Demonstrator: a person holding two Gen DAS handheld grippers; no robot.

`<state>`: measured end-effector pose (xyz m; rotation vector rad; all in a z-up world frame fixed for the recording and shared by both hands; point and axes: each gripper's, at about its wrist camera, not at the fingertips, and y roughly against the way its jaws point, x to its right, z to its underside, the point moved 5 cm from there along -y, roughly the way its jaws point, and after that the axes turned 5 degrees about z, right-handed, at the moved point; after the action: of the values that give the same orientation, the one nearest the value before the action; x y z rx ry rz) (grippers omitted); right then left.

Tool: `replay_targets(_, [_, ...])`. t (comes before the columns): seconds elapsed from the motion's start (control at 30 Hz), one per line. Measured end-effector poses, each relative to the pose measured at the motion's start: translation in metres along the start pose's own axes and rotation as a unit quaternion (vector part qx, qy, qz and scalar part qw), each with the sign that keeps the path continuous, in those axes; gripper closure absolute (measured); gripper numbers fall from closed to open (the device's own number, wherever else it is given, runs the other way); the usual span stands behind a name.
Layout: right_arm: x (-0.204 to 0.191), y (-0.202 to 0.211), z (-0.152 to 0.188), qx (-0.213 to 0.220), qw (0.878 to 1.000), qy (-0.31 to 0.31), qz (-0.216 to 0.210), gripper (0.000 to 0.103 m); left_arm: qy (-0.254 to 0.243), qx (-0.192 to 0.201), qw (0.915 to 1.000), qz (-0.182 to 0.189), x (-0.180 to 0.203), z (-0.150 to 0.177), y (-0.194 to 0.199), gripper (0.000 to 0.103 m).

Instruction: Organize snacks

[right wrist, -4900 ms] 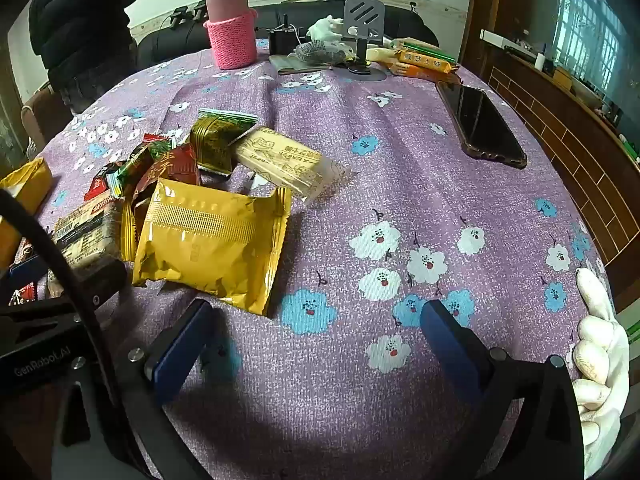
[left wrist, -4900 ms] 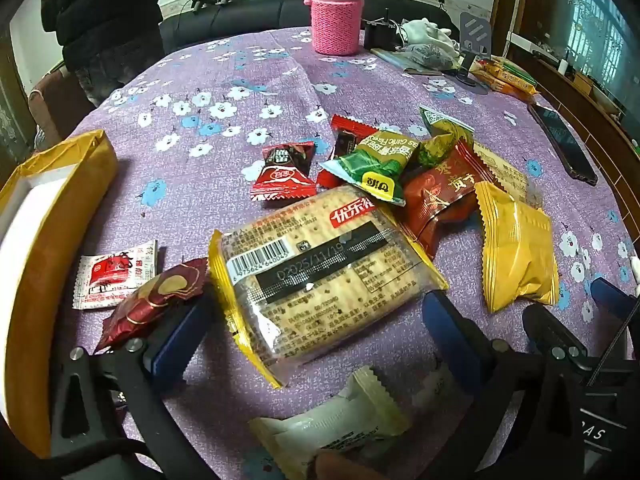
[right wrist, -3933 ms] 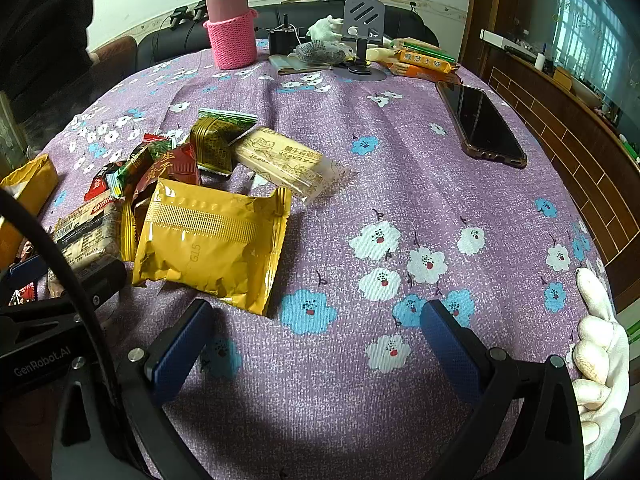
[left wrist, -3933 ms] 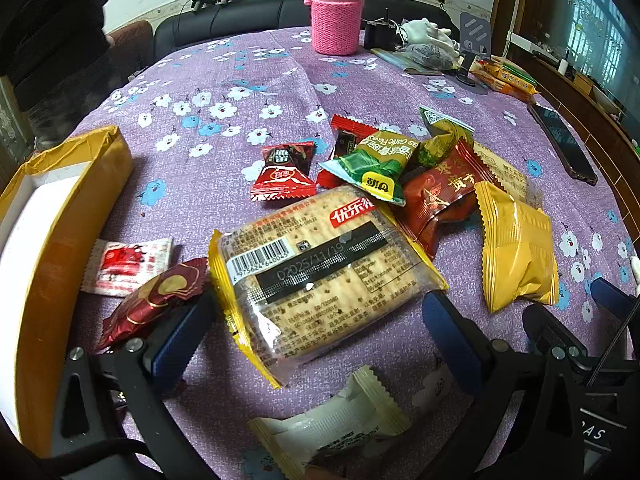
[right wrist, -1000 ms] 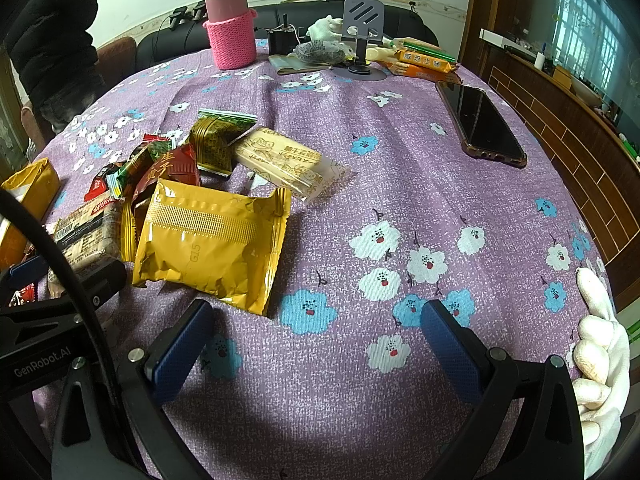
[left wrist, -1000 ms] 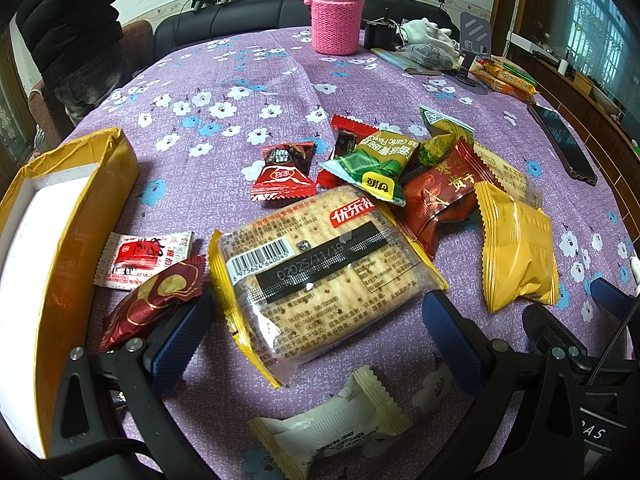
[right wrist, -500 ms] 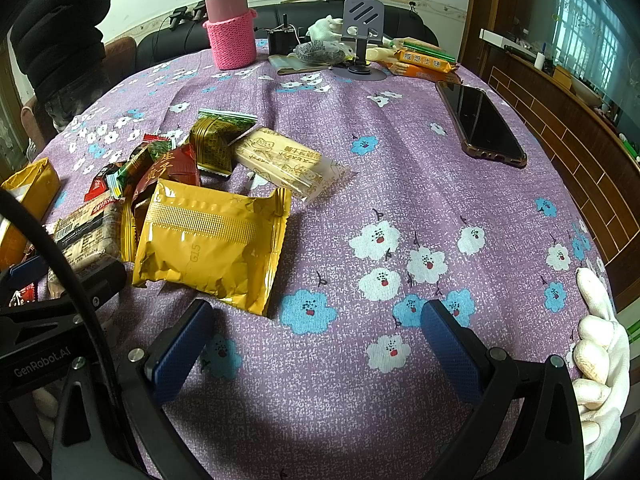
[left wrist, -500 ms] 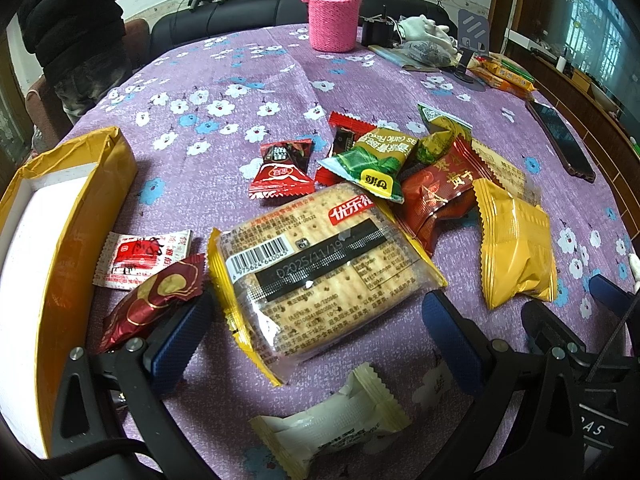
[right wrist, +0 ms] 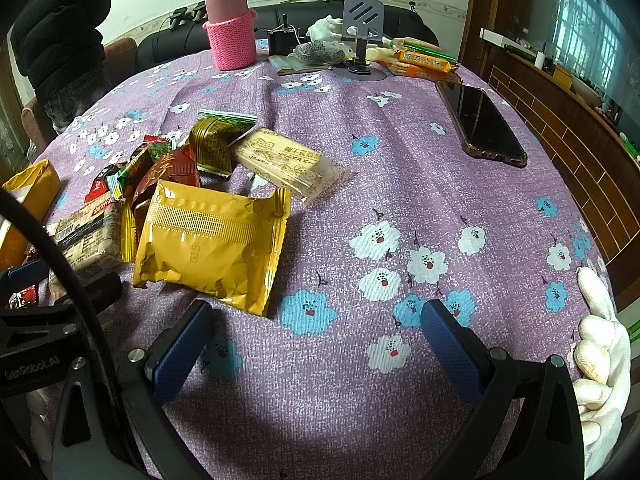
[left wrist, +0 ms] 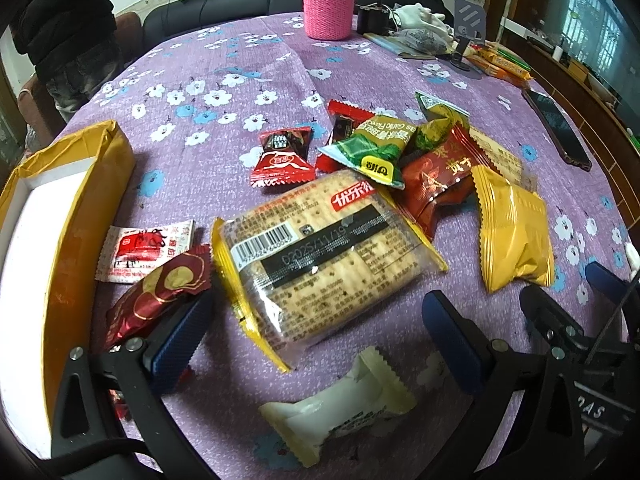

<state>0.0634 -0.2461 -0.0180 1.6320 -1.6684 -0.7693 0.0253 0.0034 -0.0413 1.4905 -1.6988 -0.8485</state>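
Left claw [left wrist: 316, 320] spread wide around cracker packet [left wrist: 324, 256]; right claw [right wrist: 316, 332] spread wide, empty, over counter [right wrist: 400, 168].

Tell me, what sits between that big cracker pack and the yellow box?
In the left wrist view, two small snacks lie between the cracker pack and yellow box: a white-and-red sachet and a dark red foil candy.

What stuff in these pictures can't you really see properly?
- Yellow box, left wrist view: cut off by the left edge, so its inside is partly hidden.
- Red-brown packet, left wrist view: partly covered by the green packet.
- Dark red snack, left wrist view: its lower end sits behind a finger of the left hand-held gripper.
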Motion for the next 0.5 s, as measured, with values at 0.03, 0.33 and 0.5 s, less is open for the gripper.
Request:
replay_targets(0.03, [0.000, 0.000, 0.000, 0.000, 1.000, 0.000, 0.000, 0.000, -0.003, -0.003, 1.0000, 0.003, 0.000, 0.002, 0.001, 0.000])
replay_targets(0.33, [0.000, 0.000, 0.000, 0.000, 1.000, 0.000, 0.000, 0.000, 0.018, 0.023, 0.9977, 0.061, -0.006, 0.013, 0.044, 0.019])
replay_targets(0.5, [0.000, 0.000, 0.000, 0.000, 1.000, 0.000, 0.000, 0.000, 0.021, 0.183, 0.9805, 0.067, -0.027, 0.008, 0.149, 0.018])
